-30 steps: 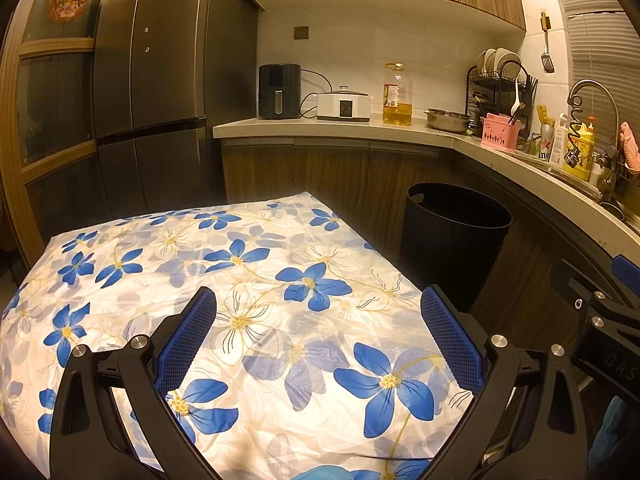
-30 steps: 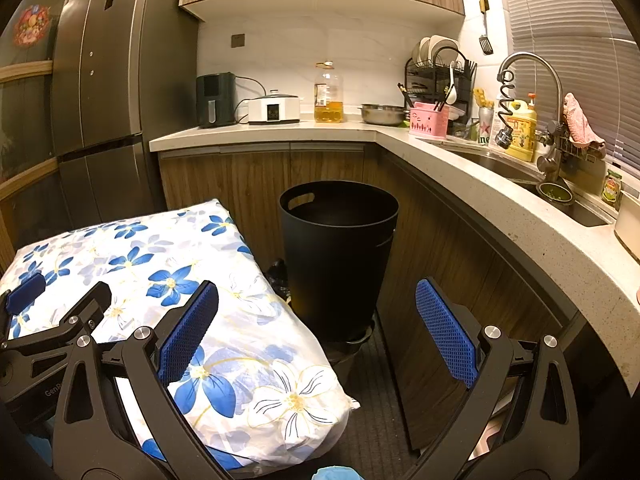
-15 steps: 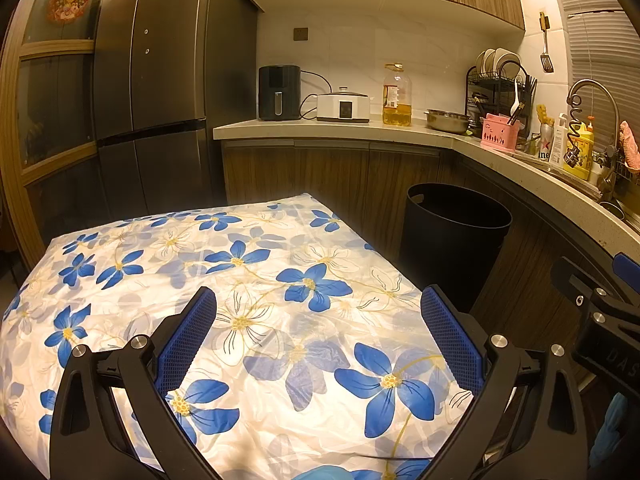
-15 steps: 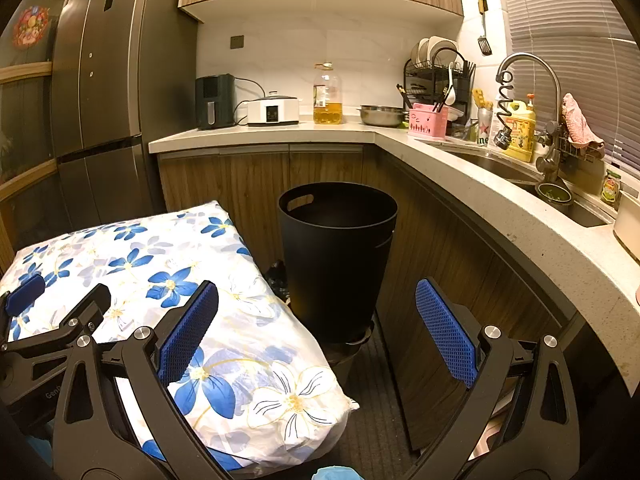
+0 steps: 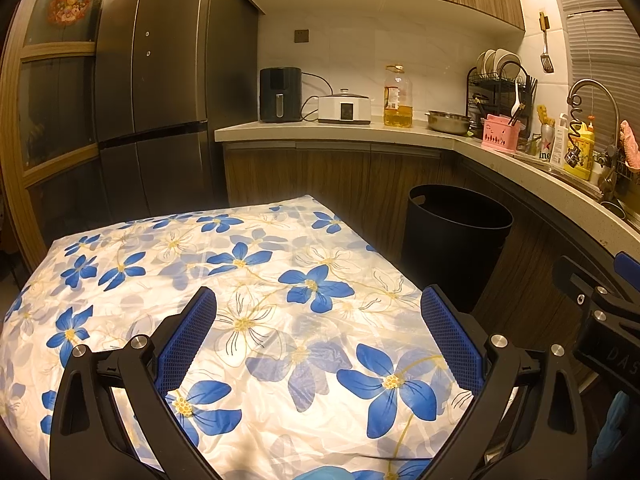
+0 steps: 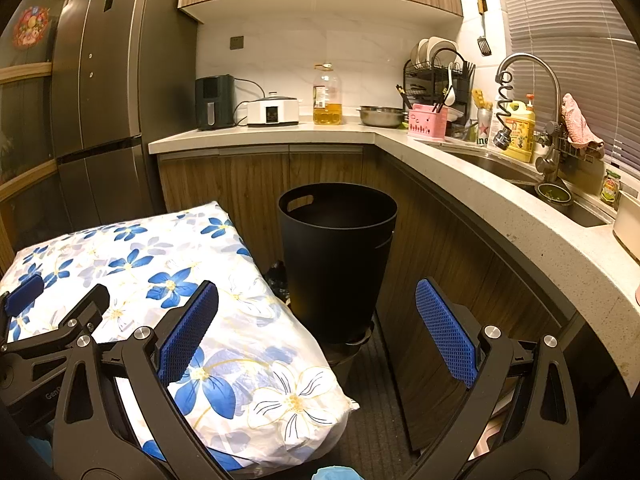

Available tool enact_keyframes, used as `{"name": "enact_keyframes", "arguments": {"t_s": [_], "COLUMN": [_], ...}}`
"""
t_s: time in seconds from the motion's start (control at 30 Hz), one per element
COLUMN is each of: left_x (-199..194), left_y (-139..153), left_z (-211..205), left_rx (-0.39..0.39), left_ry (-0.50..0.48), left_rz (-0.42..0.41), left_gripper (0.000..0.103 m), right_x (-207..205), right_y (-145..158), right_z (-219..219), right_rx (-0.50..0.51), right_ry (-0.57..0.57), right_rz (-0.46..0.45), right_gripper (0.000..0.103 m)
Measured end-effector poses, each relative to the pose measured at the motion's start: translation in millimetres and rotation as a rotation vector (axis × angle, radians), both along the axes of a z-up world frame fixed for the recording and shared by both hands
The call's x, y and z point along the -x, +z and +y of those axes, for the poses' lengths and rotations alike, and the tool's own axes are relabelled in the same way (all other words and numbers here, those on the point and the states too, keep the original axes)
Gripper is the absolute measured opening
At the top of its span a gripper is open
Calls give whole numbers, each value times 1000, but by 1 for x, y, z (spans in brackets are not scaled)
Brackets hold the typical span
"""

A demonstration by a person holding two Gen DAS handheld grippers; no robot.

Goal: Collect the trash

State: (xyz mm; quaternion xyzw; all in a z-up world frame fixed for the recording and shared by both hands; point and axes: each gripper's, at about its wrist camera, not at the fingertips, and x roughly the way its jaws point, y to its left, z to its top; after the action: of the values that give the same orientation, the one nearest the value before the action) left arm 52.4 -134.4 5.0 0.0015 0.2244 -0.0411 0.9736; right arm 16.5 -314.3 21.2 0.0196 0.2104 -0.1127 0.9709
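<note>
My left gripper spread wide, empty, above floral-covered surface. My right gripper also wide, empty, at surface's right edge. Black trash bin on floor just right of surface, below kitchen counter. No trash on view.

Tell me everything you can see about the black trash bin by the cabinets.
The black trash bin is a round, matte, plastic-looking tub that tapers toward its base, with an oval handle cutout below the rim. It has no lid, stands upright and its inside looks dark; contents cannot be told. It seems to rest on a darker base on the floor, in the corner of the wooden cabinets, beside the flowered cloth. Neither gripper touches it.
</note>
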Motion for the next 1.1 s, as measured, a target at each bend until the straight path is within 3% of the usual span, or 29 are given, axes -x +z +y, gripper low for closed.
{"name": "enact_keyframes", "arguments": {"t_s": [0.4,0.6,0.73,0.9,1.0,1.1], "left_x": [1,0,1,2,2,2], "left_y": [1,-1,-1,-1,-2,-3], "left_z": [1,0,-3,-3,-3,-3], "left_rx": [-2,-17,-30,-29,-41,-33], "left_ry": [-2,-21,-34,-18,-3,0], "left_rz": [-3,-6,-11,-13,-9,5], "left_gripper": [97,80,76,77,88,92], "right_x": [0,0,1,2,2,3], "right_y": [0,0,0,-1,-1,-1], "right_z": [0,-1,-3,-4,-5,-5], "right_rx": [-1,-3,-3,-4,-4,-5], "right_ry": [-1,-4,-8,-9,-11,-9], "right_rz": [2,3,4,4,4,5], "right_gripper": [98,98,98,98,98,98]}}
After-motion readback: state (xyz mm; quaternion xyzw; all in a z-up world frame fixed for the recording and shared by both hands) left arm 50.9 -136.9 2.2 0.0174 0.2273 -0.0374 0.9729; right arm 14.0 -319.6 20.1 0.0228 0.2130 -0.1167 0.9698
